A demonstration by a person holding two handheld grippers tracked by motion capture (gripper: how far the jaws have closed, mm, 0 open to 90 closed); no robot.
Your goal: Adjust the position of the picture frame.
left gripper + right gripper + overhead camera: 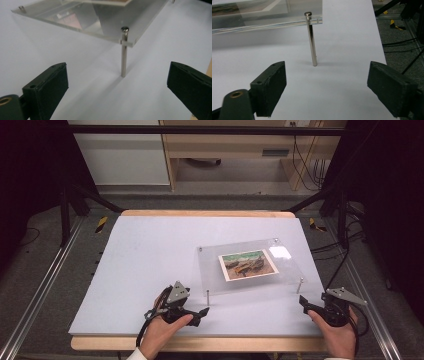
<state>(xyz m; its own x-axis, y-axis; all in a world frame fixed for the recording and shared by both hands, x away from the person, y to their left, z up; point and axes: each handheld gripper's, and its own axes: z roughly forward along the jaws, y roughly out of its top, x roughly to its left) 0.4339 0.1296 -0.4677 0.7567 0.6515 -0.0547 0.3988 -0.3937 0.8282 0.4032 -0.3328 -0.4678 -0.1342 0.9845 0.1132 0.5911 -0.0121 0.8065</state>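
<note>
The left gripper (204, 311) is gaping wide, gripping and touching nothing, with the near-left metal post (123, 53) of the clear acrylic frame (250, 251) standing at its twelve o'clock. The right gripper (304, 304) is spreading equally wide and empty, facing the near-right post (311, 38). The frame, holding a picture (248, 264), is standing at three o'clock of the white table (140, 265) centre.
</note>
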